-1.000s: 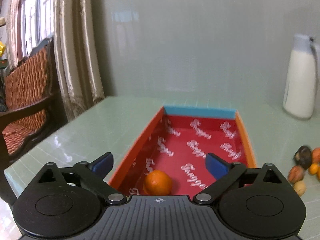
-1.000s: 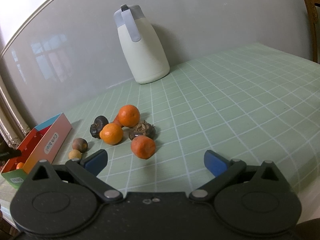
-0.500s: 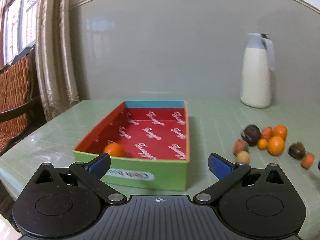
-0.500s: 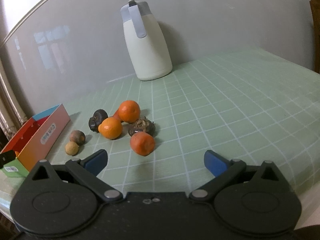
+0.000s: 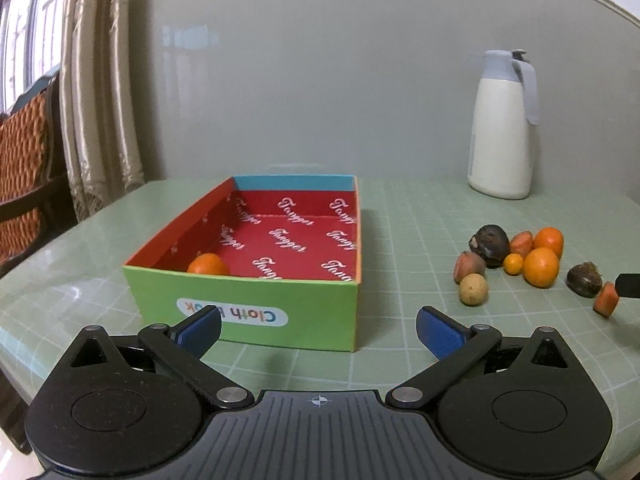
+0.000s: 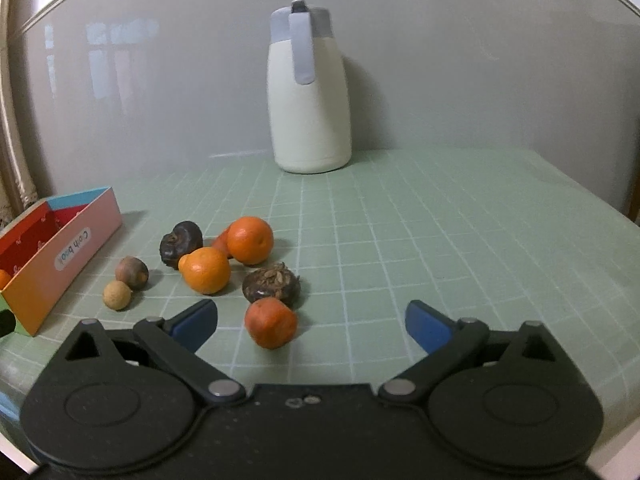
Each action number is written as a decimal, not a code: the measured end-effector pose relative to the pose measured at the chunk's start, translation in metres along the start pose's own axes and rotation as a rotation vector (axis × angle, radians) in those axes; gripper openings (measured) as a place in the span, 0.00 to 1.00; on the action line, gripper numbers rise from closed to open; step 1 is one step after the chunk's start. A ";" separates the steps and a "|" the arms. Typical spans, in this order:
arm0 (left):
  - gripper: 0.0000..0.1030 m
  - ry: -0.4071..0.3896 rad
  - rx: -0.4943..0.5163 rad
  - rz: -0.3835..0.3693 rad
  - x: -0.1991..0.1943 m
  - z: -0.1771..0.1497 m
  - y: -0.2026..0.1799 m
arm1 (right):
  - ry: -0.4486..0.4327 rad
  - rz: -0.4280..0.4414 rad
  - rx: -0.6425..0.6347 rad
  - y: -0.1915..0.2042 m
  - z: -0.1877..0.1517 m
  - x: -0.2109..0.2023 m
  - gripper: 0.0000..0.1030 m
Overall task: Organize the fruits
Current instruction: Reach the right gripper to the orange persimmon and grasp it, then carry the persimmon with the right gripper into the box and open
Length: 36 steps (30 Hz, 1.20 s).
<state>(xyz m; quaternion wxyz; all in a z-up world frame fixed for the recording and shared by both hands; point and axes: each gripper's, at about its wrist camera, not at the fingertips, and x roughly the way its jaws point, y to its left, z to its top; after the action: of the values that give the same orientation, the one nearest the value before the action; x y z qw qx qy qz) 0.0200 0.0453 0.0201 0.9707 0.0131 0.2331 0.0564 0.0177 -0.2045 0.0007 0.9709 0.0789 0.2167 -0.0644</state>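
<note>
A colourful box (image 5: 248,316) with a red lining holds one orange (image 5: 208,265) in its near left corner. My left gripper (image 5: 318,330) is open and empty just in front of the box. Loose fruit lies on the table to the right: oranges (image 6: 206,269) (image 6: 250,240), a dark fruit (image 6: 272,286), a reddish-orange fruit (image 6: 271,322), a dark brown fruit (image 6: 180,243) and small brown ones (image 6: 117,295). My right gripper (image 6: 311,320) is open and empty, with the reddish-orange fruit just ahead between its fingers. The box also shows at the left of the right wrist view (image 6: 60,264).
A white jug (image 6: 308,96) with a grey lid stands at the back by the wall; it also shows in the left wrist view (image 5: 505,124). The table has a green gridded cover (image 6: 440,240). A chair (image 5: 24,184) and curtains (image 5: 100,80) are off to the left.
My left gripper has pulled back out of the box, leaving the orange inside. My right gripper has moved closer to the fruit pile.
</note>
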 end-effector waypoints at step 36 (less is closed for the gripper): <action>1.00 0.036 -0.022 0.053 0.009 -0.006 0.015 | 0.059 0.047 -0.010 0.018 -0.003 0.029 0.31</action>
<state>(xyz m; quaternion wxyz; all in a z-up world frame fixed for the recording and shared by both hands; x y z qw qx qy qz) 0.0234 0.0617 0.0119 0.9646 0.0077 0.2495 0.0848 0.0456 -0.1893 -0.0122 0.9657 0.0810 0.2439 -0.0380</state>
